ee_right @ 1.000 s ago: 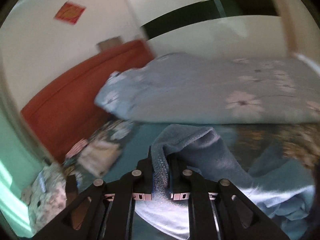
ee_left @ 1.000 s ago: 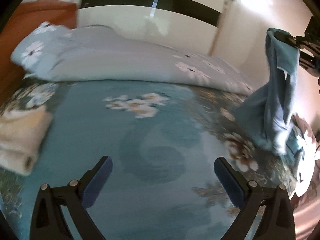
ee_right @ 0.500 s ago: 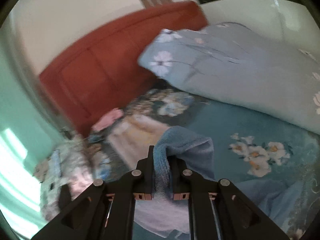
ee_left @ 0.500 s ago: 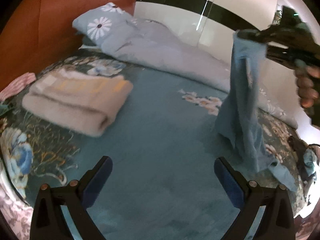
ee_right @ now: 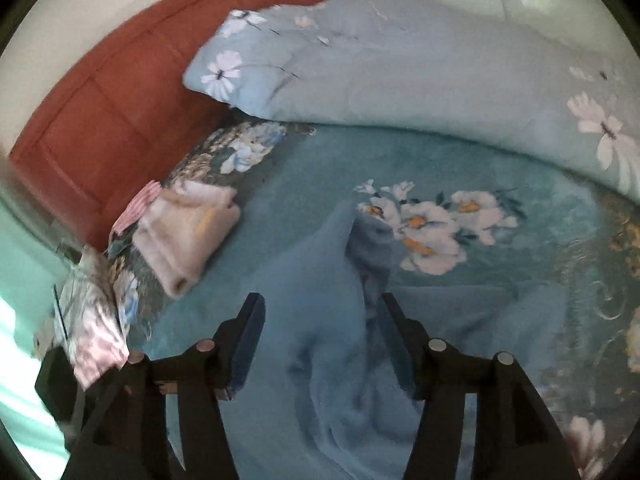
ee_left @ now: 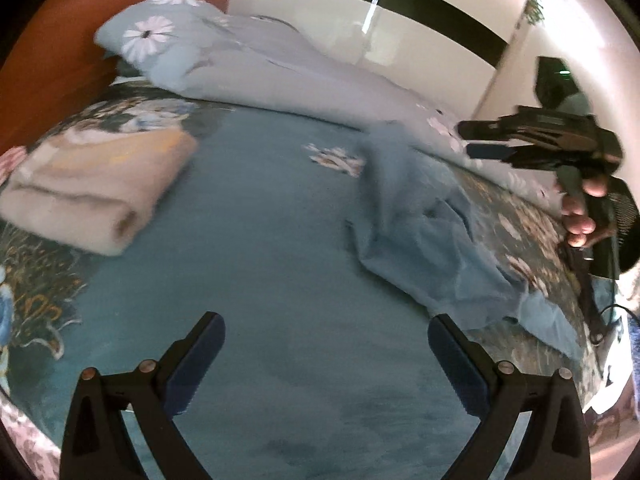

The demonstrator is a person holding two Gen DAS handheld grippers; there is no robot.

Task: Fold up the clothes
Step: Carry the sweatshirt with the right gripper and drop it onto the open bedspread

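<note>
A blue garment (ee_left: 420,224) lies crumpled on the teal floral bedspread (ee_left: 260,248), right of centre in the left wrist view. In the right wrist view it (ee_right: 320,320) spreads below and between the open fingers. My right gripper (ee_right: 320,328) is open above it; it also shows in the left wrist view (ee_left: 476,140), open, held by a hand above the garment's far side. My left gripper (ee_left: 326,352) is open and empty over bare bedspread, to the near left of the garment.
A folded beige garment (ee_left: 96,192) lies on the bed at the left, also in the right wrist view (ee_right: 184,236). A light blue floral duvet (ee_left: 248,64) is heaped along the far side. A red-brown headboard (ee_right: 120,100) stands behind. More patterned cloth (ee_right: 88,320) lies at the bed's edge.
My right gripper has opened and let go of the blue garment, which dropped from hanging upright into a crumpled heap on the bed. The left gripper stayed open.
</note>
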